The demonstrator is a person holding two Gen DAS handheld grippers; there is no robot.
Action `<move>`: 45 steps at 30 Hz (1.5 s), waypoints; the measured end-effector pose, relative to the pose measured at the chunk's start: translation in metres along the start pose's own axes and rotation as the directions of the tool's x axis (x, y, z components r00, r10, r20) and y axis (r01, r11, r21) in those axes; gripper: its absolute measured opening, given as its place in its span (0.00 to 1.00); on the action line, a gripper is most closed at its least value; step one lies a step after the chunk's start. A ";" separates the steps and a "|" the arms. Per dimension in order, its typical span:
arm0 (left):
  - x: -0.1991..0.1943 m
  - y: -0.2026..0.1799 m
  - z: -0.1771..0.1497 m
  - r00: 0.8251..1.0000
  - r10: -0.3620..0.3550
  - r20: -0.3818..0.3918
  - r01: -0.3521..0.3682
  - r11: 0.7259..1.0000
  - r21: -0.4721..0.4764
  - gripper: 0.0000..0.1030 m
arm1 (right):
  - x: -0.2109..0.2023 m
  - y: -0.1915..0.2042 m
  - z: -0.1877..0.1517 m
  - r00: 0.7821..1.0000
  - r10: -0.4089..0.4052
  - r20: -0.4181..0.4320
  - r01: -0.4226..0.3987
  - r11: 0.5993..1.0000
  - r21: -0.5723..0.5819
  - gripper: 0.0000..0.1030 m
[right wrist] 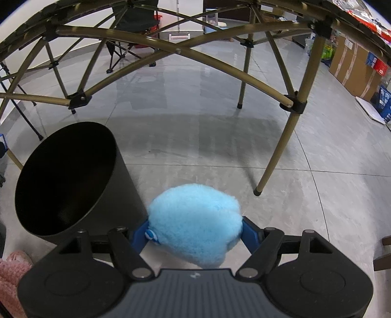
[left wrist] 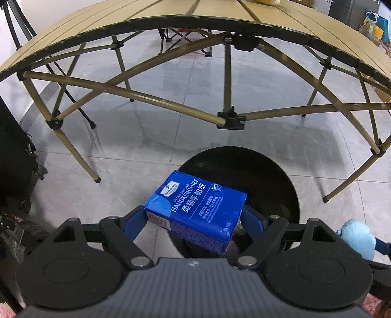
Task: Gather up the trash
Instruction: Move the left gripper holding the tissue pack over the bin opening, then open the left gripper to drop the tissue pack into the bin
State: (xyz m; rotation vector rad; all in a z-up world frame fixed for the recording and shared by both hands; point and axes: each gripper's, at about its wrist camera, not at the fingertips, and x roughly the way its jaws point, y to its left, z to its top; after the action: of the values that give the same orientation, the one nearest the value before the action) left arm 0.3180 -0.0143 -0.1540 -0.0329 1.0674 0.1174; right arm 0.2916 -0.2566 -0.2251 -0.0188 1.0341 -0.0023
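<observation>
Grey tiled floor [right wrist: 220, 146]; black bin [right wrist: 73, 186], folding table [left wrist: 171, 22]

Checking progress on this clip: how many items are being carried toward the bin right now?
2. A blue tissue pack in the left gripper, over the black bin; a fluffy blue toy in the right gripper, beside the bin. Anything already inside is hidden.

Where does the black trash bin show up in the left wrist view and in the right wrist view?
Left wrist: black trash bin sits lower centre-right, partly behind the blue tissue pack.
Right wrist: the bin stands at lower left, mouth open to the camera.
Shared landmark: the fluffy light-blue toy.
</observation>
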 end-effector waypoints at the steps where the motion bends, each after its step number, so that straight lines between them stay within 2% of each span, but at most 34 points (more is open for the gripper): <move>1: 0.001 -0.002 0.001 1.000 -0.003 -0.003 0.003 1.000 -0.002 0.81 | 0.001 -0.001 0.000 1.000 -0.001 -0.001 0.001 1.000 0.003 0.73; 15: 0.021 -0.036 0.016 0.996 -0.040 -0.076 0.036 0.998 -0.053 0.81 | 0.007 -0.011 0.000 1.000 -0.023 -0.003 0.023 1.000 0.020 0.73; 35: 0.045 -0.046 0.020 0.986 -0.030 -0.166 0.016 0.996 -0.084 0.82 | 0.018 -0.016 -0.001 0.999 -0.033 -0.032 0.034 0.999 0.017 0.73; 37: 0.046 -0.046 0.020 0.985 -0.031 -0.171 0.016 0.996 -0.088 0.84 | 0.018 -0.016 -0.001 0.999 -0.033 -0.031 0.033 0.999 0.016 0.73; 38: 0.046 -0.045 0.020 0.984 -0.032 -0.175 0.016 0.996 -0.091 0.88 | 0.018 -0.015 -0.002 0.999 -0.033 -0.030 0.033 0.999 0.015 0.73; 39: 0.047 -0.045 0.019 0.983 -0.030 -0.179 0.013 0.996 -0.093 0.98 | 0.018 -0.015 -0.002 0.999 -0.033 -0.030 0.033 0.999 0.014 0.73; 40: 0.047 -0.044 0.019 0.983 -0.026 -0.183 0.008 0.995 -0.097 1.00 | 0.018 -0.015 -0.002 0.999 -0.033 -0.030 0.033 0.999 0.015 0.73; 45: 0.052 -0.040 0.018 0.976 -0.030 -0.216 0.005 0.993 -0.117 1.00 | 0.017 -0.015 -0.002 0.999 -0.029 -0.028 0.030 0.999 0.013 0.73</move>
State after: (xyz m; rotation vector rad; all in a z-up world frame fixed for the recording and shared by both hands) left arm 0.3631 -0.0485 -0.1924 -0.1630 1.2784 0.1629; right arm 0.2987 -0.2718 -0.2409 -0.0223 1.0614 -0.0363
